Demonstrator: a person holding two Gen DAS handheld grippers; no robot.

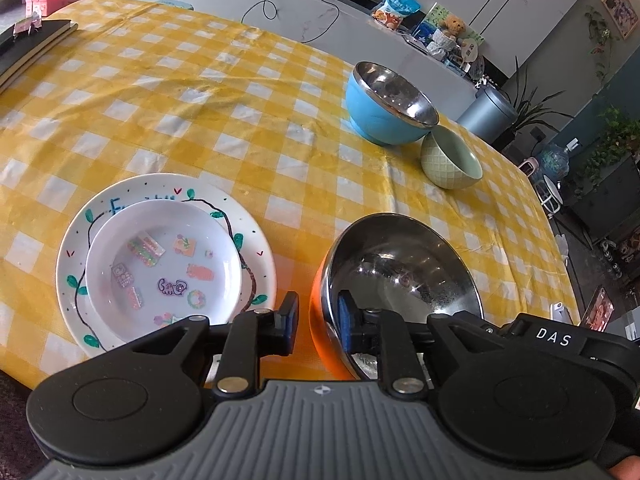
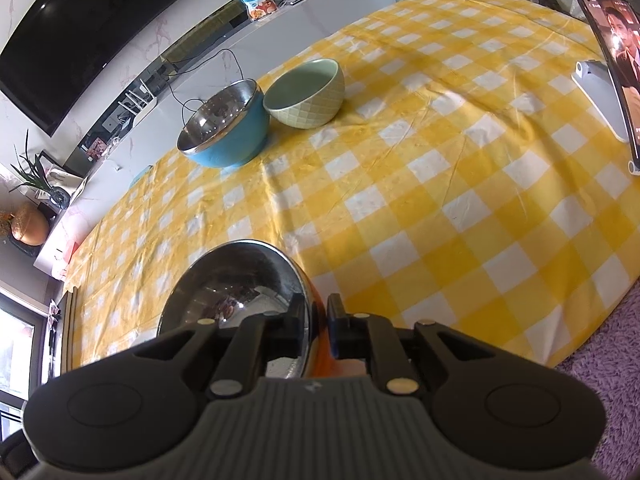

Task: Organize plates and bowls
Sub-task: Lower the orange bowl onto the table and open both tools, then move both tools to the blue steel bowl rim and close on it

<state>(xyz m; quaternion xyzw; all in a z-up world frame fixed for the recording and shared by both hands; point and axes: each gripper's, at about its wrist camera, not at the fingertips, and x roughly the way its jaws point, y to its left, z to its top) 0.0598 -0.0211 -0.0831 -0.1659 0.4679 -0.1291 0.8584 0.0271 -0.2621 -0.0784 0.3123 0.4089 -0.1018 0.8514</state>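
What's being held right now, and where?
The orange bowl, by its rim: right gripper pinches it; left gripper straddles the rim, outer pad clear.

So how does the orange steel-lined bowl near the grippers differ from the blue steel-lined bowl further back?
The orange steel-lined bowl sits at the near table edge with gripper fingers straddling its rim; the blue steel-lined bowl stands untouched farther back. The orange one stands alone, while the blue one has a pale green ceramic bowl right beside it. Both are upright, empty, with shiny metal interiors.
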